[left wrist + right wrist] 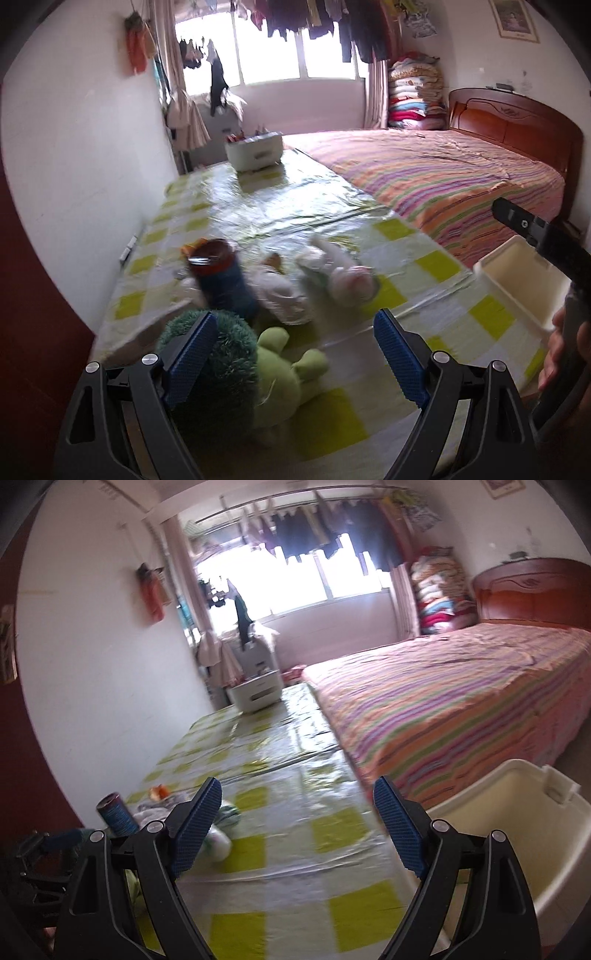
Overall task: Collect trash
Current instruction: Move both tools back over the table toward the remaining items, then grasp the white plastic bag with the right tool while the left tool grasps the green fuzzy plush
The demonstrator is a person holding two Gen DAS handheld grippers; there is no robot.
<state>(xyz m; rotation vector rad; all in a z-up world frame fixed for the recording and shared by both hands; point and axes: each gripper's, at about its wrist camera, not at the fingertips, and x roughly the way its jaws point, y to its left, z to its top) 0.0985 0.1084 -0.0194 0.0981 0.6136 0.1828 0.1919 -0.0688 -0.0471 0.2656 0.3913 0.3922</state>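
Clutter sits at the near end of the surface (436, 266), which is covered in a glossy green-and-white checked sheet. Left tongs (295, 354) stand spread wide with nothing between the pads; a green plush toy (273, 373) lies directly below and between them, partly covering the approach. Just beyond the toy stands a dark blue can (221, 280), tilted, with crumpled white wrappers (280, 291) beside it and a pink-and-white crumpled bag (351, 280) to the right of those. An orange scrap (192, 247) lies behind the can. All of it is blurred.

Right tongs (297, 830) are likewise spread wide and empty, over bare checked sheet. A cream plastic bin (517, 812) stands at the right edge of the surface, just beside them. A white box (255, 151) occupies the far end of the surface. A bed (443, 177) with a striped cover runs along the right side.
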